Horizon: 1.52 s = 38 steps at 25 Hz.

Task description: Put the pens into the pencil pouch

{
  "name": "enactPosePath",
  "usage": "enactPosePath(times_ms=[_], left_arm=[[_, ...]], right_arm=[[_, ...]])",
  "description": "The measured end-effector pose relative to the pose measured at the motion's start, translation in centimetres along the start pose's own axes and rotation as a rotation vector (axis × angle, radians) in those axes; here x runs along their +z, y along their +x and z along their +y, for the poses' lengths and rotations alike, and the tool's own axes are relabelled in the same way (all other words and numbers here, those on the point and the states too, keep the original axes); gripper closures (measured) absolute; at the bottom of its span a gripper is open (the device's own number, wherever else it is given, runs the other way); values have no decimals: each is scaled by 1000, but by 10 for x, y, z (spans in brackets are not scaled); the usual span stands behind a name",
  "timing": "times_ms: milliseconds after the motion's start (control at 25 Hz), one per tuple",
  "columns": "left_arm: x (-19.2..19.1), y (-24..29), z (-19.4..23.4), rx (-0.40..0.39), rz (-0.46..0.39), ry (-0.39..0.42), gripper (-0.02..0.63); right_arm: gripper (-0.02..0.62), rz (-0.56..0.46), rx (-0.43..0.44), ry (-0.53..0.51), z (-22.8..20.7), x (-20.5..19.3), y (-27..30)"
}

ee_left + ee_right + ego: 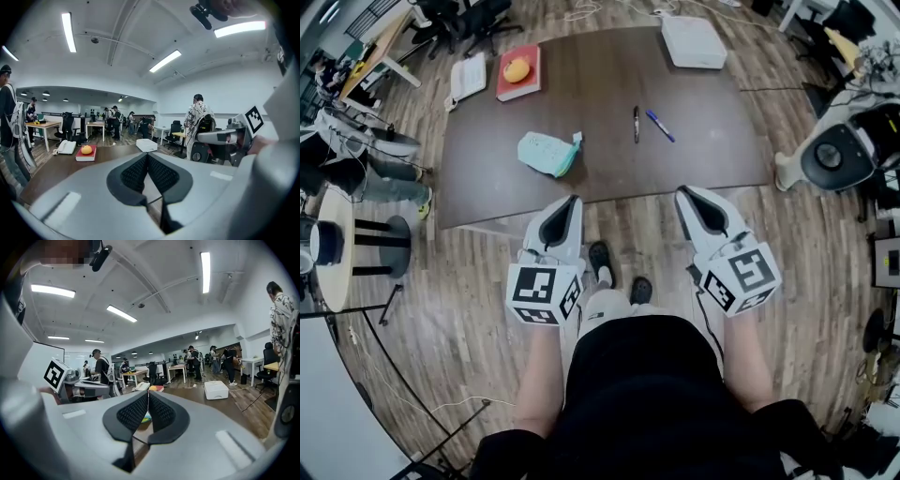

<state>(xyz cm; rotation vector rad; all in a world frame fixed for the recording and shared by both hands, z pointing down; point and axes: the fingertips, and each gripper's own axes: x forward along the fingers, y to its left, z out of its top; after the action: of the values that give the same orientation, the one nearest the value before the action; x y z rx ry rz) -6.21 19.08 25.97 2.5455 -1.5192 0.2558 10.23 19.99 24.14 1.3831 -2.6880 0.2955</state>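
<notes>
A dark brown bench [487, 178] is seen from above, standing on a wooden floor [441, 309]. The teal pencil pouch [548, 153] is laid near the middle of the bench, towards its near edge. Two pens are laid to the right of it, apart from the pouch: a black pen [636, 124], and a blue pen [659, 126] just beside it, set at a slant. Neither pen is touched by anything.

The left claw [575, 199] is held at the near edge of the bench, just short of the pouch. In the left gripper view its jaws are pressed together, with nothing between the pads. The right claw [682, 193] is held at the same edge, further right and nearer the pens, and its jaws are likewise closed on nothing in the right gripper view. Both claws are pointed towards the bench and tipped slightly down.

At the far side of the bench a red book [518, 72] is placed, and an orange fruit [517, 69] is rested on it. A white telephone [469, 77] is set to the left of the book. A white box [694, 42] is placed at the far right corner.
</notes>
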Motion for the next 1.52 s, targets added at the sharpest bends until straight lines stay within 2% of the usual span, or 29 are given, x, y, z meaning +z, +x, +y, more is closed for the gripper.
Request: enactPosePath(times_ms=[320,640,960,1120,1520], left_arm=[[3,15,19,1,-4,-2,607],[12,42,46,-39,3,14,552],[25,79,73,-80,-7,28,461],[31,96,85,-99,-8,27,437],[25,127,127,-112,36,39,434]], right_arm=[[575,38,-18,-3,-6,-4,20],[481,54,-54,4,-18,4,59],[396,99,-93,13,-41,7,100],[394,105,-107,21,-51,10,119],[394,138,-147,40,-67,8,164]])
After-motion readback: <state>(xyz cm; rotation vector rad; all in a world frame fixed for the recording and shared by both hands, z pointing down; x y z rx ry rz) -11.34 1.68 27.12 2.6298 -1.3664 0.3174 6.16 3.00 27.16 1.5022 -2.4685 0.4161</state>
